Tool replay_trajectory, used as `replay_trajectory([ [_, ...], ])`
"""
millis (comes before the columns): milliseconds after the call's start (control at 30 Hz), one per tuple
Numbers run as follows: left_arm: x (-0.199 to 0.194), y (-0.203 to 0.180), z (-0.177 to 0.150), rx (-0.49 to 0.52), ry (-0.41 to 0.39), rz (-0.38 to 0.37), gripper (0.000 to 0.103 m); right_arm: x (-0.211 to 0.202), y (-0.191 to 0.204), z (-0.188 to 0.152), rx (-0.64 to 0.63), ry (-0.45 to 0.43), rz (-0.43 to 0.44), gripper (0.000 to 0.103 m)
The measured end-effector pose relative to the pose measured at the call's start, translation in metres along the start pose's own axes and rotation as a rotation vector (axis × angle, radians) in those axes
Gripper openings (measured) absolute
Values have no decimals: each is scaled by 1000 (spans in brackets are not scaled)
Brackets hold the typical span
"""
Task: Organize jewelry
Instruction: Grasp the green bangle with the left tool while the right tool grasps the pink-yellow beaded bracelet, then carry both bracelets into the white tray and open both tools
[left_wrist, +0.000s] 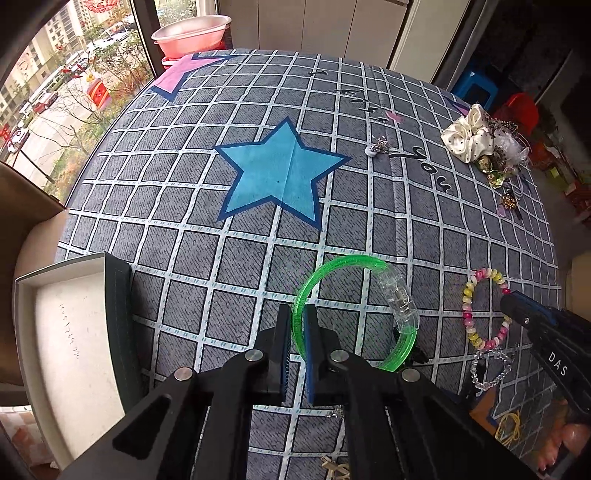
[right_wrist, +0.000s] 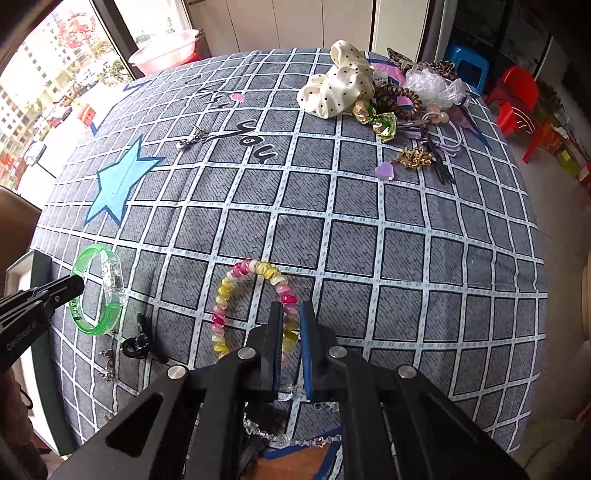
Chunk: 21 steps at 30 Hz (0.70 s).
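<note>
My left gripper (left_wrist: 297, 314) is shut on the rim of a green translucent bangle (left_wrist: 334, 267) with a clear clasp; the bangle also shows in the right wrist view (right_wrist: 96, 291), with the left gripper's tip (right_wrist: 72, 286) at it. My right gripper (right_wrist: 291, 314) is shut on a pink-and-yellow beaded bracelet (right_wrist: 236, 284) lying on the checked cloth; that bracelet also shows in the left wrist view (left_wrist: 467, 295). A clear crystal bracelet (left_wrist: 487, 369) lies just behind it. An open white box (left_wrist: 74, 339) stands at the left table edge.
A heap of hair ties, a cream scrunchie (right_wrist: 340, 81) and clips lies at the far right. A small brooch (right_wrist: 192, 137) lies mid-table near a blue star print (left_wrist: 284, 173). A black clip (right_wrist: 142, 345) sits near the bangle. A pink basin (left_wrist: 190, 35) stands beyond the table.
</note>
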<state>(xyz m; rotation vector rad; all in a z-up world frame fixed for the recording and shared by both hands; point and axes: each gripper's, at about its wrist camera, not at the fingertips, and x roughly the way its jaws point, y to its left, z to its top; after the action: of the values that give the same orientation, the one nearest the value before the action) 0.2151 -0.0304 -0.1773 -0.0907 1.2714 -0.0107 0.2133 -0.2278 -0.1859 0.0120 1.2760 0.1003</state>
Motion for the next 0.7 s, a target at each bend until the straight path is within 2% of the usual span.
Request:
replay_trajectory([
  [133,-34,9,-19,-8,-21,5,14,-22,5,5,-2,0,42,9],
  [367,-82,45,-47,-101,-26,10,14,-56,13,6,-37,32,102,9],
  [533,-101,88,-72,-161,-13,53,14,-75,52,2,-98,48,164,9],
  [700,-105,143,-84,-192,13,72,14,-81,114,0,-130,45,216,9],
])
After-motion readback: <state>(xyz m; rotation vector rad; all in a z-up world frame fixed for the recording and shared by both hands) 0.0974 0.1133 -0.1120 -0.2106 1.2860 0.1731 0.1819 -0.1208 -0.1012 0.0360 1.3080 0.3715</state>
